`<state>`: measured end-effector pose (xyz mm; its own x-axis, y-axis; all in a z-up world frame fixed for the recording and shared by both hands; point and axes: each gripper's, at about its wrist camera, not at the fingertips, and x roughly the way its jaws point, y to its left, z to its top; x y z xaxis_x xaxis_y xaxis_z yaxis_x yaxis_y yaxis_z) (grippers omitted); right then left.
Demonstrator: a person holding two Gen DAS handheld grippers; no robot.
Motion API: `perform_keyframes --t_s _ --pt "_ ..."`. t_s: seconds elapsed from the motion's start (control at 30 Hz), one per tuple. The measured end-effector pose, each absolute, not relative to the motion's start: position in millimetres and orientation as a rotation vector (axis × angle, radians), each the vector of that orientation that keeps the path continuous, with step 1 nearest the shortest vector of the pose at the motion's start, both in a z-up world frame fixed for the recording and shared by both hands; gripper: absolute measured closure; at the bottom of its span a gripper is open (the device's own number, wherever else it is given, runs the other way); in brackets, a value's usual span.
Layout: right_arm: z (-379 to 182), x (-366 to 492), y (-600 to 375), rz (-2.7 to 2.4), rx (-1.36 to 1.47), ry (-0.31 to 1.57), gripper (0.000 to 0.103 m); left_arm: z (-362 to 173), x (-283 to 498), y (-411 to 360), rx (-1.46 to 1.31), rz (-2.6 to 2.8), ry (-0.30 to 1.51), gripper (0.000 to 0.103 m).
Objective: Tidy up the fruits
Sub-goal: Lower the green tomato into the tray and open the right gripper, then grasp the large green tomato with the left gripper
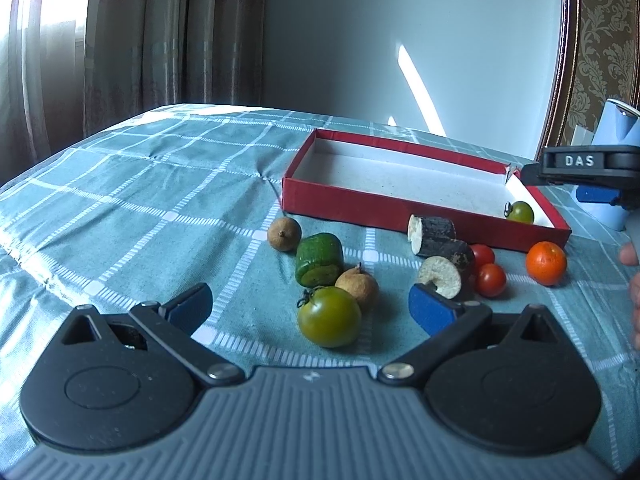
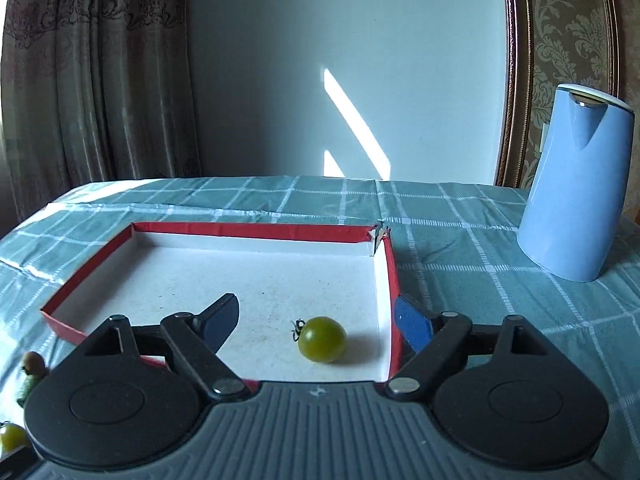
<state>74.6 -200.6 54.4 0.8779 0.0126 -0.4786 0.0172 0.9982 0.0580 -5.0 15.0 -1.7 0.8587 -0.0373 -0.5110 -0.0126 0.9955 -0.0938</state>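
**Mia:** What is the left hand-held gripper (image 1: 310, 306) doing?

**Ben:** It is sitting wide open over the table (image 1: 120, 200) and holding nothing. A big green tomato (image 1: 329, 316) is lying right between its blue fingers.

**Mia:** And the right hand-held gripper (image 2: 316, 320)?

**Ben:** It is wide open too, and empty. It is hanging over the near right corner of the red box (image 2: 256, 231). A small green tomato (image 2: 322, 339) is lying in that corner, just under it.

**Mia:** Where is the other fruit waiting?

**Ben:** Out on the cloth, near the box. Two brown round fruits (image 1: 284, 233), a green chunk (image 1: 319, 265), two dark cut pieces (image 1: 432, 230), two red tomatoes (image 1: 490, 279) and an orange fruit (image 1: 546, 263) are lying there.

**Mia:** What could be going wrong next?

**Ben:** I think the big tomato is smooth and round, so it could be slipping out if the fingers are pinching off its middle. One brown fruit (image 1: 357, 286) is touching it, so a bump could be sending that one rolling. The right finger is also very near a cut piece (image 1: 440, 270) and could be knocking it.
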Motion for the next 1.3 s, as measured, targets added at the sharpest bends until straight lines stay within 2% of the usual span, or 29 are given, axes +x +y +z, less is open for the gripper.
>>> perform_keyframes --t_s 0.1,0.3,0.43,0.73,0.8,0.87,0.9,1.3 --pt "46.9 26.3 -198.9 0.011 0.085 0.488 0.010 -1.5 -4.8 17.5 -0.110 -0.027 0.544 0.000" --pt "18.3 -34.3 -202.1 -0.002 0.123 0.465 0.010 3.1 -12.9 39.3 -0.208 -0.100 0.528 0.000" --pt "17.0 -44.4 -213.3 0.007 0.189 0.400 0.009 12.2 -29.3 54.1 -0.207 -0.079 0.474 0.000" --pt "9.5 -40.0 -234.4 0.051 0.339 0.429 0.008 19.6 -61.5 48.9 -0.034 -0.107 0.374 0.000" --pt "9.8 -40.4 -233.1 0.052 0.332 0.428 0.008 18.4 -62.0 46.6 -0.034 -0.107 0.378 0.003" --pt "9.9 -40.8 -231.9 0.056 0.326 0.426 0.008 17.7 -59.1 45.9 -0.048 -0.104 0.393 0.019" --pt "9.9 -40.5 -231.7 0.057 0.324 0.426 0.008 16.6 -56.0 46.3 -0.058 -0.108 0.411 0.021" --pt "9.4 -40.4 -231.5 0.056 0.325 0.429 0.008 9.5 -29.1 28.0 0.030 -0.153 0.484 0.022"
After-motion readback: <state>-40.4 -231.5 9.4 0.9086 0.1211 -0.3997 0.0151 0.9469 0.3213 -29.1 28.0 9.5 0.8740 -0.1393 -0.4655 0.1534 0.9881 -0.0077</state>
